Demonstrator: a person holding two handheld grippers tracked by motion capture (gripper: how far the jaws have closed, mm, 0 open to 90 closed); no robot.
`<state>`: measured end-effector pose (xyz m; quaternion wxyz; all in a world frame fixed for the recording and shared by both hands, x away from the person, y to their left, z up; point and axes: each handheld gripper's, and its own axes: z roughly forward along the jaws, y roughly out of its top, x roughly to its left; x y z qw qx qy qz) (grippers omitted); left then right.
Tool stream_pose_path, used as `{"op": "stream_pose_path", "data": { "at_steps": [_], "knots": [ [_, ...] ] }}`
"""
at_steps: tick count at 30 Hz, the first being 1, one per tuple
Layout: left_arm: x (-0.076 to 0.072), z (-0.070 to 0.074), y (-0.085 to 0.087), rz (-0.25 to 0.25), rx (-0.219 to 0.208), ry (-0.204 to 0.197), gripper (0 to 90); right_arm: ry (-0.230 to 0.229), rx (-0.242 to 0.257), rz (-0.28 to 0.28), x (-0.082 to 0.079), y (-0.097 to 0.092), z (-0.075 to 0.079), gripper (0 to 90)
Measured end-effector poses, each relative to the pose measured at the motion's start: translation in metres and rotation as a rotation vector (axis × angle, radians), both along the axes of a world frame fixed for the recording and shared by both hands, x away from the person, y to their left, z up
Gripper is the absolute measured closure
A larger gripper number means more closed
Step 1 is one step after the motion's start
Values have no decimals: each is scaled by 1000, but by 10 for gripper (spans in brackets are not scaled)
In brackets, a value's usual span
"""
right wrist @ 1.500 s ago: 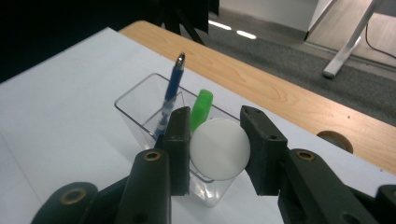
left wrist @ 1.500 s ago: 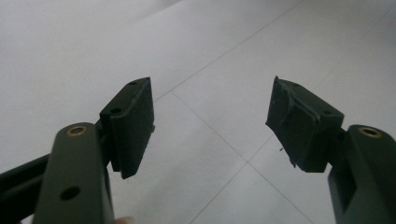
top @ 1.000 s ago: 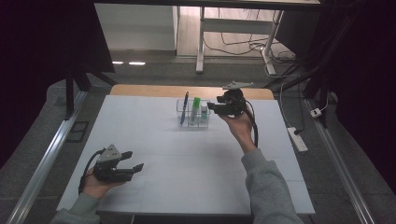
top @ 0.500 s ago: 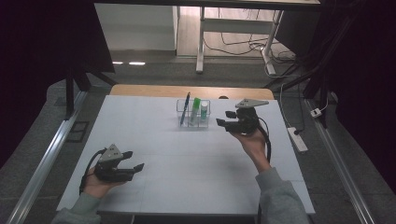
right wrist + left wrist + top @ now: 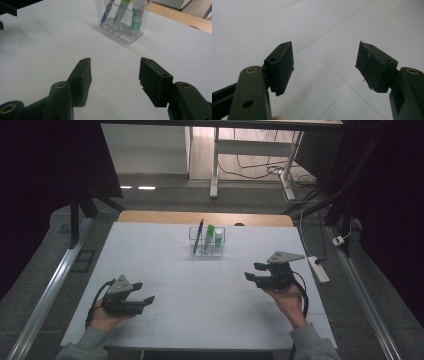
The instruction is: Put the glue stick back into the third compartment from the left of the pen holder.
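Your left gripper [image 5: 144, 292] and right gripper [image 5: 254, 271] both stand wide and empty over the white table [image 5: 200, 320], well short of the clear organizer [image 5: 206, 249].

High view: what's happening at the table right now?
A person holds a two-jaw gripper in each hand over the white table. Both are open and empty. The right gripper hangs at the right side, its jaws pointing toward the middle; the left gripper sits low at the near left. At the far middle a clear organizer holds a blue pen, a green marker and a glue stick, all untouched.
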<state>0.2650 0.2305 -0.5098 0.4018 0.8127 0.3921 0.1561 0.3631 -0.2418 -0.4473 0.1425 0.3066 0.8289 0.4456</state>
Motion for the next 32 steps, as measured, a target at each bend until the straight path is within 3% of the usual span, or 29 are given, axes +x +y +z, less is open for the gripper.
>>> {"op": "stream_pose_path", "data": {
  "at_steps": [13,21,32],
  "knots": [
    [0,-1,-1,-5,13,-1,296,15,-15,-18,-25,-32,-13,426],
    [0,-2,-2,-4,23,-2,295,32,-36,-27,-28,-39,-25,423],
    [1,-2,-2,-8,25,-5,294,38,-33,-23,-30,-42,-25,413]
  ]
}}
